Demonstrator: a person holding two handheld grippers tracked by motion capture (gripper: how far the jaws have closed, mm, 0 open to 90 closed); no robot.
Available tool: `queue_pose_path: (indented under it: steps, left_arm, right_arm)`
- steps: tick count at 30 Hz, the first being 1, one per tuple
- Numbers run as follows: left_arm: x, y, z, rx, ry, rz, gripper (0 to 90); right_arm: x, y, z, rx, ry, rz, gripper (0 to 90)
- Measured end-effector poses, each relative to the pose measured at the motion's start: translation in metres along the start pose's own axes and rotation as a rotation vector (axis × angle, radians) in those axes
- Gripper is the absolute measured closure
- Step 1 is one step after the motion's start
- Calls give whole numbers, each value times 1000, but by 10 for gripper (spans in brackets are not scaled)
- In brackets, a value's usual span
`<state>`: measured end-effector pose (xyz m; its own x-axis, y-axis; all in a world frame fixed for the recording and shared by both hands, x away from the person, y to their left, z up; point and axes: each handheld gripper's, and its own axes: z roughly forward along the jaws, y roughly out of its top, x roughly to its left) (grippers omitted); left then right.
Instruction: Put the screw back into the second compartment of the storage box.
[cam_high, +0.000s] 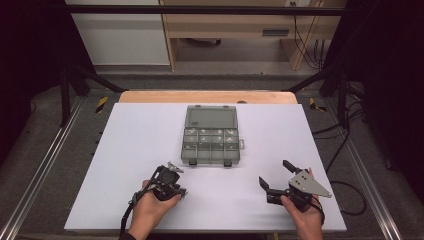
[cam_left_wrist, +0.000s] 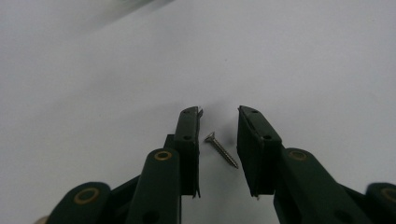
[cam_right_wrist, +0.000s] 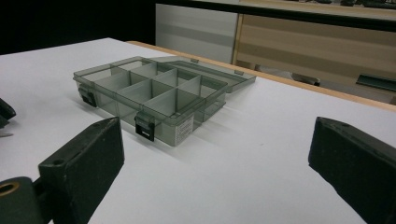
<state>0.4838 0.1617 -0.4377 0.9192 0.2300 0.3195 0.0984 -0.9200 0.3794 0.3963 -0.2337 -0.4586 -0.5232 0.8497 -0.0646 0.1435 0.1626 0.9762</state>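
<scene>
A small silver screw (cam_left_wrist: 222, 149) lies on the white table between the two jaws of my left gripper (cam_left_wrist: 219, 112). The jaws stand a little apart on either side of it, and neither pad clearly touches it. In the high view the left gripper (cam_high: 172, 187) points down at the table near the front left, just below the box. A smoky transparent compartment box (cam_high: 211, 142) sits mid-table with its lid (cam_high: 211, 117) laid open behind it. My right gripper (cam_high: 273, 171) hovers at the front right, wide open and holding nothing. It faces the box (cam_right_wrist: 154, 93).
The white table top (cam_high: 125, 150) spreads around the box, with a wooden edge (cam_high: 150, 96) at the back. Small parts lie in several of the box's compartments. Cables trail off the right side (cam_high: 345, 190). Metal rails run along both sides of the table.
</scene>
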Motion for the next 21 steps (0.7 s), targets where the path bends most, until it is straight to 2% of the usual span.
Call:
queue_pose_path:
  steps: [6, 14, 18, 21]
  left_arm:
    - [-1, -1, 2, -5, -8, -18, 753]
    - [-1, -2, 1, -12, 5, -12, 802]
    - [0, -3, 1, -11, 27, 12, 831]
    - [0, -4, 1, -18, 18, 1, 840]
  right_arm:
    - [0, 0, 0, -1, -1, 1, 38]
    - [0, 0, 0, 4, -1, -3, 37]
    - [1, 0, 0, 1, 0, -4, 37]
    - [0, 0, 0, 0, 0, -3, 37]
